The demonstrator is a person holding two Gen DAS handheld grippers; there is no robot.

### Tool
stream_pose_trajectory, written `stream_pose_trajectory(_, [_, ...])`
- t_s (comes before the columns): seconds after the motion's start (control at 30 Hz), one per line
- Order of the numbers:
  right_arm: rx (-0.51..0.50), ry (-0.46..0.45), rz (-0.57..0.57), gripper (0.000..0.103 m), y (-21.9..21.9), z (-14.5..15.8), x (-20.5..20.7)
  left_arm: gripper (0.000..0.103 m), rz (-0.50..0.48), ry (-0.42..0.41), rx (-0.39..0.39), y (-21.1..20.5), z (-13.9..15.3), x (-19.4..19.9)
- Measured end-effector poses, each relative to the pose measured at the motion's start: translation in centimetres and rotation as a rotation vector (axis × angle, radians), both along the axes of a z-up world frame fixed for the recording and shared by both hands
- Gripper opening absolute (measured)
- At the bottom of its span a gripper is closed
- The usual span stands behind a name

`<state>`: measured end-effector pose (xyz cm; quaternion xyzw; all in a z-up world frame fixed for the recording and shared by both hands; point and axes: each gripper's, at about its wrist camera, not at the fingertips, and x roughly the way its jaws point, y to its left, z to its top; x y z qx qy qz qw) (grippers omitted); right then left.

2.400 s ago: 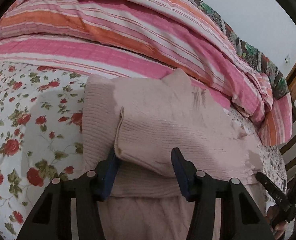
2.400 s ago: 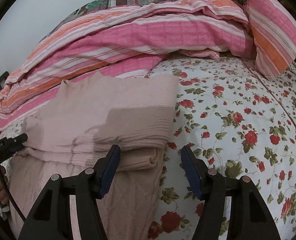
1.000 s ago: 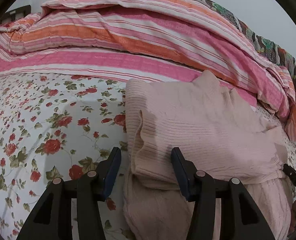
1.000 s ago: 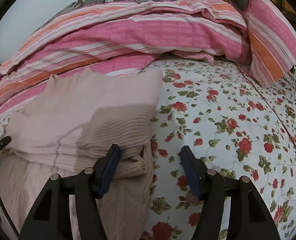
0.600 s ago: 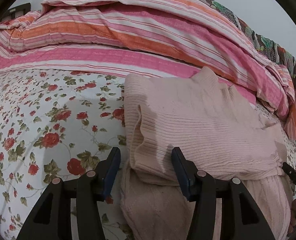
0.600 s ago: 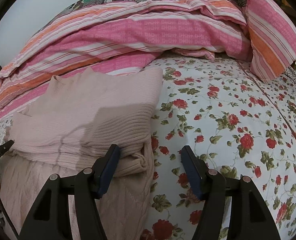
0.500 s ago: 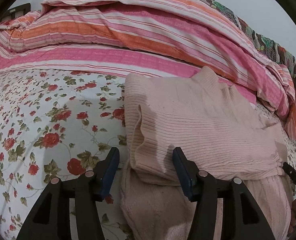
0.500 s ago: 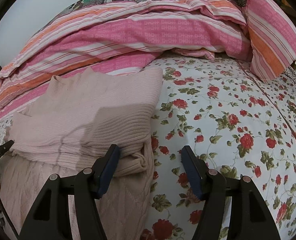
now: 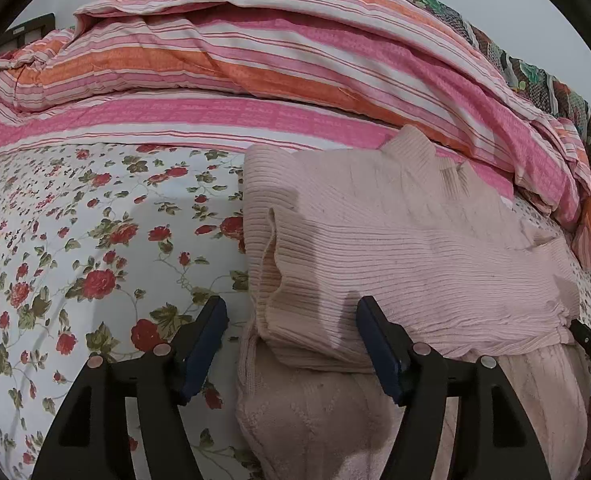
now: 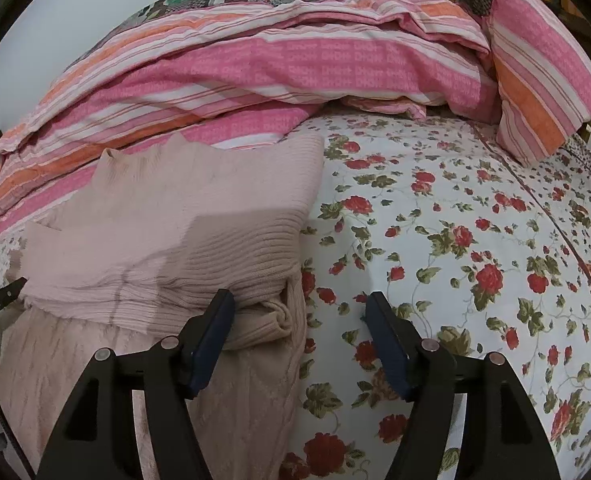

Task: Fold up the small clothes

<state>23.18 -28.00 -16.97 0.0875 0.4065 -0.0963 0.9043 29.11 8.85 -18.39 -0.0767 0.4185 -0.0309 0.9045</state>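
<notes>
Pink ribbed sweater [image 9: 407, 248] lies folded on the floral sheet [image 9: 75, 248]; left gripper [image 9: 291, 340] and right gripper [image 10: 299, 332] have just been opening, spread, seemingly pinching nothing.

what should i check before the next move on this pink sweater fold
1. Left gripper free of cloth: ok, its jaws have just been opening and stand apart over the left corner of the pink sweater, pads not pressing.
2. Right gripper free: ok, jaws just opened, sweater corner between them but not pinched.
3. Folded top layer flat: not ok, the left edge ripples and the right corner is bunched into a roll.
4. Fold edges aligned: cannot tell, the lower layer runs out of view.
5. Room on the floral sheet beside the sweater: ok.
6. Striped quilt away from the sweater: not ok, the collar lies against it.
</notes>
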Motion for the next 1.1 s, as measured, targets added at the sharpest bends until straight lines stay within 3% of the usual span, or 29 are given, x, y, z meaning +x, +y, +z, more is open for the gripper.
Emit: stream_pose_trajectory(1.1, [-0.009,0.006,0.006,0.07,0.07,-0.04,-0.07,0.068,-0.001,0.002,0.002,-0.03,-0.01,0.04])
